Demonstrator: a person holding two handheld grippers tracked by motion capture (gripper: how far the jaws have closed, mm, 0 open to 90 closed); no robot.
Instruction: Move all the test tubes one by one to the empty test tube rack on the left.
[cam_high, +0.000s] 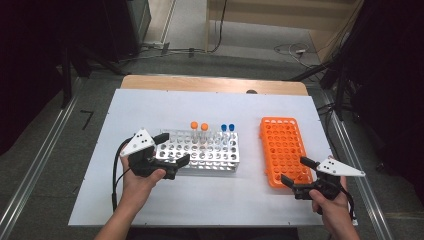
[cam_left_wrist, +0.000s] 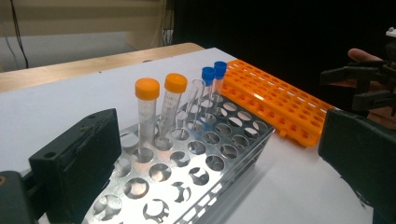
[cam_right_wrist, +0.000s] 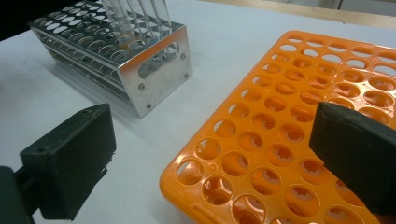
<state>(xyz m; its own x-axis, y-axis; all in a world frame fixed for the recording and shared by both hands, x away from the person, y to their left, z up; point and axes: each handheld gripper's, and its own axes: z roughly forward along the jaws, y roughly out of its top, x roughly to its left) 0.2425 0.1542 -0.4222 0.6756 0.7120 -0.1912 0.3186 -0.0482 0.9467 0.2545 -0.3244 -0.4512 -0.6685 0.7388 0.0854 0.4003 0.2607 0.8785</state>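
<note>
A silver metal rack (cam_high: 200, 152) stands mid-table. It holds two orange-capped tubes (cam_left_wrist: 147, 88) (cam_left_wrist: 175, 83), two blue-capped tubes (cam_left_wrist: 208, 74) (cam_left_wrist: 220, 69) and an uncapped clear tube (cam_left_wrist: 194, 100). My left gripper (cam_high: 176, 148) is open at the rack's left end, which lies between its jaws, with no tube between them. To the right lies a flat orange rack (cam_high: 284, 150) with empty holes. My right gripper (cam_high: 293, 170) is open and holds nothing. It hovers at the near-left corner of the orange rack (cam_right_wrist: 289, 140), and the metal rack (cam_right_wrist: 154, 74) shows farther off.
A white sheet (cam_high: 150, 107) covers the wooden table (cam_high: 210, 82). Bare sheet lies behind both racks, in front of them, and between them. Metal rails run along the floor on both sides, and cables lie on the floor beyond the table.
</note>
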